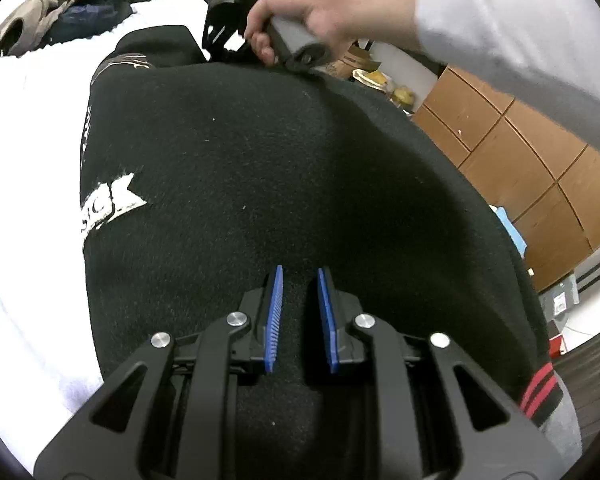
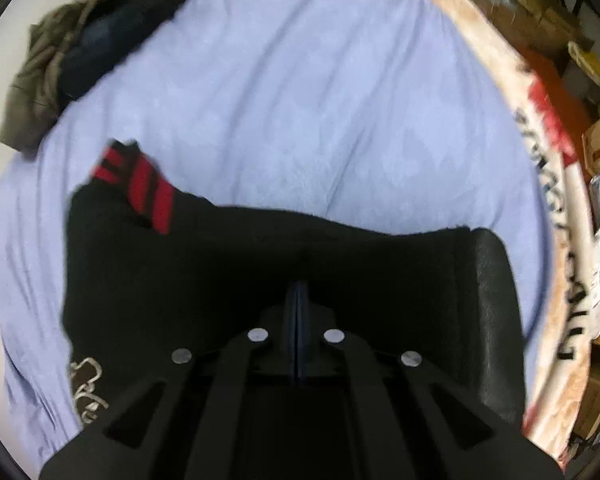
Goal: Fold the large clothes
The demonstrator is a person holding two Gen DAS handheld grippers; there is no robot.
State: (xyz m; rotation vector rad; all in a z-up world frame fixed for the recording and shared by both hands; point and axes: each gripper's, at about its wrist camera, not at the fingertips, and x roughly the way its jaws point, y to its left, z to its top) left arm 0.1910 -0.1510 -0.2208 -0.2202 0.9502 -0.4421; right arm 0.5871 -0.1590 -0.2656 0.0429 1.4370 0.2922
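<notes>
Black fleecy garment (image 1: 284, 168) spread over a bed's pale sheet (image 2: 300, 100) — thick nap, white star patch with lettering near one edge, red-and-black striped cuff (image 2: 140, 184) at a sleeve end, pale embroidery low at the side. Left hand-held gripper (image 1: 300, 316) points steeply down at the cloth, blue pads (image 1: 274, 316) a narrow gap apart with black fabric seen between them; whether they pinch it cannot be told. Right hand-held gripper (image 2: 298, 320) angled almost straight down, jaws pressed together over the dark cloth; a pinched fold cannot be made out — view blurred. Person's hand (image 1: 316, 20), pale sleeve behind it, grips the right tool's handle at the garment's far edge. Crumpled olive and navy clothes (image 2: 60, 64) lie at the bed's far corner.
</notes>
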